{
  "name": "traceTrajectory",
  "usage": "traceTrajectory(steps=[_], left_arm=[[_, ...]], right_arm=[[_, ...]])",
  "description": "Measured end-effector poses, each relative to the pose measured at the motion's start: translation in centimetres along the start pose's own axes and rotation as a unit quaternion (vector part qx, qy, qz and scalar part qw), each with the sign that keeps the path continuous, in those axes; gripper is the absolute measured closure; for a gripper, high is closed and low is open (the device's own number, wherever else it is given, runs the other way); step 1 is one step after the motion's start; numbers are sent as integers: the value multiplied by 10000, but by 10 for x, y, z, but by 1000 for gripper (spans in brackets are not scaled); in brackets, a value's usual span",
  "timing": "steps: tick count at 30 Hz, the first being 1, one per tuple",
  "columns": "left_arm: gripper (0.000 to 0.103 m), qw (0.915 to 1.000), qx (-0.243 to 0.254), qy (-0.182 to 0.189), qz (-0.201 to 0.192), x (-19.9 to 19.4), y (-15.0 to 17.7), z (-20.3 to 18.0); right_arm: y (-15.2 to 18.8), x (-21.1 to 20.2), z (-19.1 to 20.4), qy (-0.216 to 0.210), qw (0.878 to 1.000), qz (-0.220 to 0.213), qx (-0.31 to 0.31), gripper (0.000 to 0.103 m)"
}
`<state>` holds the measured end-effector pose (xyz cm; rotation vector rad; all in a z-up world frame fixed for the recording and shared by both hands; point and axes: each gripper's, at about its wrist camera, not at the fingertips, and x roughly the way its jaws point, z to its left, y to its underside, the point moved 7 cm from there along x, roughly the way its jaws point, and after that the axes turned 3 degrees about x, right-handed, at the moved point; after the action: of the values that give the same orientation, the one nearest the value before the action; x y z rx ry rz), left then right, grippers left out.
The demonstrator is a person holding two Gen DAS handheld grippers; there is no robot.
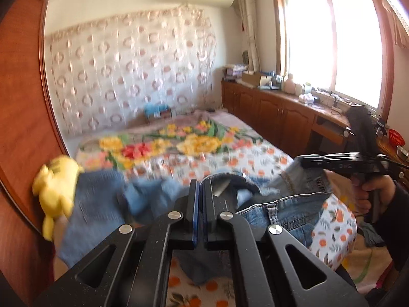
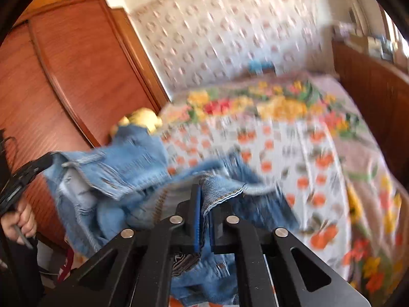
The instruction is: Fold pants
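Note:
Blue denim pants (image 1: pixel 288 215) hang bunched above the bed, held up between both grippers. In the left wrist view my left gripper (image 1: pixel 200 183) is shut, with dark denim draping below its jaws. The right gripper (image 1: pixel 303 160) comes in from the right, in a person's hand (image 1: pixel 375 189), pinching a pale denim edge. In the right wrist view my right gripper (image 2: pixel 203 189) is shut on a stitched hem of the pants (image 2: pixel 122 163). The left gripper (image 2: pixel 49 160) grips the waistband at the far left. Both views are motion-blurred.
The bed (image 1: pixel 255 153) has an orange-print sheet and a floral blanket (image 1: pixel 199 140). A yellow plush toy (image 1: pixel 56 186) lies by the wooden wardrobe (image 1: pixel 23 102) on the left. Wooden cabinets (image 1: pixel 268 112) with clutter run under the window on the right.

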<state>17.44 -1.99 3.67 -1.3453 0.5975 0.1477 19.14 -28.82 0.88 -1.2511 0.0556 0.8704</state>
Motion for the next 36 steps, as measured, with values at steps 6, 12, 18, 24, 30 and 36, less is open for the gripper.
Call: traceTrajectory(steps=[6,12,18,24,30,36], left_arm=[[102,9983,-29,-214,-534,-44,-35,12],[102,9982,-247,-164,-517,-75,9,20],[102,9991,-418,-12,29,-50,50,13],[73,9977,-514,318,298,-35,70,-11],[47,9948,-583,651,530,-21,89,-40],[46,9913,-549,947,732,-20,111,-73]], right_arm=[[-22,-63,10,-152,9985,-522,-95,99],[47,-53,9,-172,9998,105,-41,99],[96,-41,5,-57,9995,293,26,99],[100,-48,-1,218,9993,282,132,93],[106,-70,3,477,9985,233,152,77],[108,-84,-4,744,9970,144,153,74]])
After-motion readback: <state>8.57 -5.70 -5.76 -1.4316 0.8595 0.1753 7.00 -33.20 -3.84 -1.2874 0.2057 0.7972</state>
